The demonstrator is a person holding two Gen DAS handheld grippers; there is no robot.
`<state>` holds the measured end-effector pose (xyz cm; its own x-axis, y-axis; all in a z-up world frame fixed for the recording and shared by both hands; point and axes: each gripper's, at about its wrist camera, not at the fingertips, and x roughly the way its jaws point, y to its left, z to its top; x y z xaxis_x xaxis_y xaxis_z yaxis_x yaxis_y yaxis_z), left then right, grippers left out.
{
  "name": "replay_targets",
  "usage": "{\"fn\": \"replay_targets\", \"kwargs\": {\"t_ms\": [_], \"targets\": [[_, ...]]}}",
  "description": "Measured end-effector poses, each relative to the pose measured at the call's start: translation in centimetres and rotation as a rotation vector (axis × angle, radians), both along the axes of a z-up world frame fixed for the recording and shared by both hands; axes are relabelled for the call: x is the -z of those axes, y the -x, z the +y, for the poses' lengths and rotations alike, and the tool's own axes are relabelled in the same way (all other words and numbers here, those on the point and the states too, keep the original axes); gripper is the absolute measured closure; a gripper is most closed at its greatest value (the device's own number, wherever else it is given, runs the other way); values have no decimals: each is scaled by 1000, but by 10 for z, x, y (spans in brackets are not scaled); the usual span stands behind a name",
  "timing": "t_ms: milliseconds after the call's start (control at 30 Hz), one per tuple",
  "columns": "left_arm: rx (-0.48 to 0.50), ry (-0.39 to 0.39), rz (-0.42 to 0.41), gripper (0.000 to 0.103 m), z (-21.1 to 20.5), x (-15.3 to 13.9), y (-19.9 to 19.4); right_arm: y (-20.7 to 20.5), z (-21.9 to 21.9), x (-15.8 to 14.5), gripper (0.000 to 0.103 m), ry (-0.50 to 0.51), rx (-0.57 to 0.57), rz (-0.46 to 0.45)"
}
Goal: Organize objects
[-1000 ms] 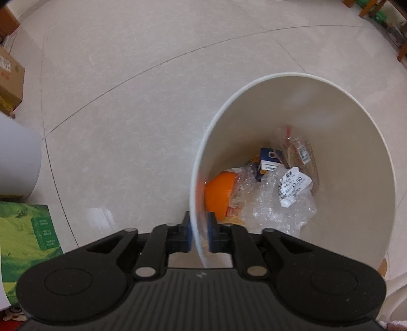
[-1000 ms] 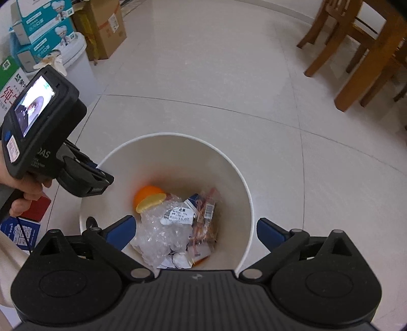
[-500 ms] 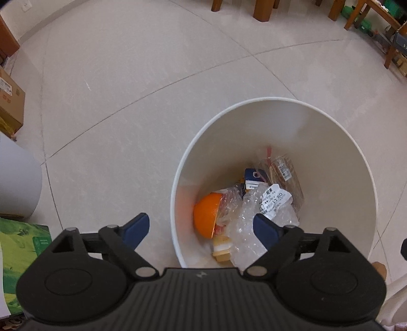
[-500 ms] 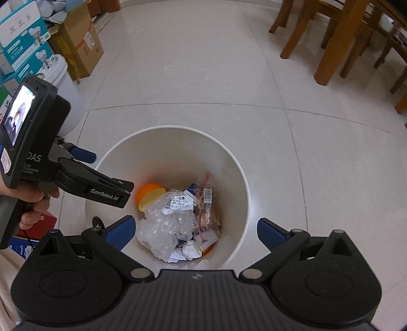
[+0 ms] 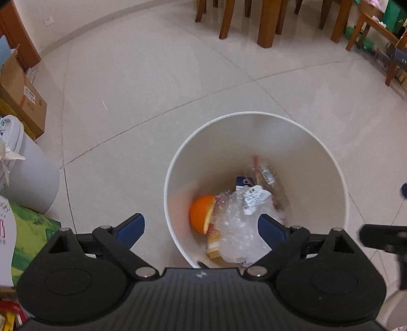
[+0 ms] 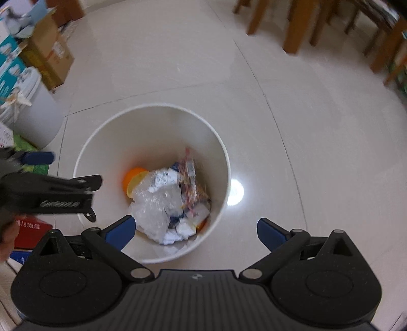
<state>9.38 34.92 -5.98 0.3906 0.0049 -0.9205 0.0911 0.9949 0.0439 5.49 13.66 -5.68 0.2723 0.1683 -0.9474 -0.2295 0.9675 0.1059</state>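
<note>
A white round bin (image 5: pixel 300 142) stands on the tiled floor; it also shows in the right wrist view (image 6: pixel 152 127). Inside lie half an orange (image 5: pixel 199 214), crumpled clear plastic (image 5: pixel 239 229) with a white label, and snack wrappers (image 5: pixel 267 178). My left gripper (image 5: pixel 201 229) is open and empty, above the bin's near rim. My right gripper (image 6: pixel 194 230) is open and empty, above the bin's near right side. The left gripper's body shows at the left of the right wrist view (image 6: pixel 51 189).
Wooden table and chair legs (image 5: pixel 264 23) stand at the far side. Cardboard boxes (image 5: pixel 20 94) and a grey-white bin (image 5: pixel 28 175) are at the left. A red box (image 6: pixel 31 229) and green packaging (image 5: pixel 28 234) lie near the left.
My left gripper let go of the bin's rim, opened wide and rose. Both grippers have lifted and pulled back, so the bin looks smaller.
</note>
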Motion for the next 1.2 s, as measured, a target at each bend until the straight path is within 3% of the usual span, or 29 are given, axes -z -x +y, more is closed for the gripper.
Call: {"fn": "replay_targets", "kwargs": {"t_ms": [167, 467, 733, 1200], "targets": [[-18, -31, -41, 5, -9, -22, 35, 13, -7, 5, 0, 22, 53, 34], [-105, -47, 39, 5, -17, -47, 69, 44, -15, -19, 0, 32, 82, -50], [-141, -25, 6, 5, -24, -80, 86, 62, -22, -45, 0, 10, 99, -96], [-162, -46, 7, 5, -28, -99, 96, 73, -27, -67, 0, 24, 89, -146]]}}
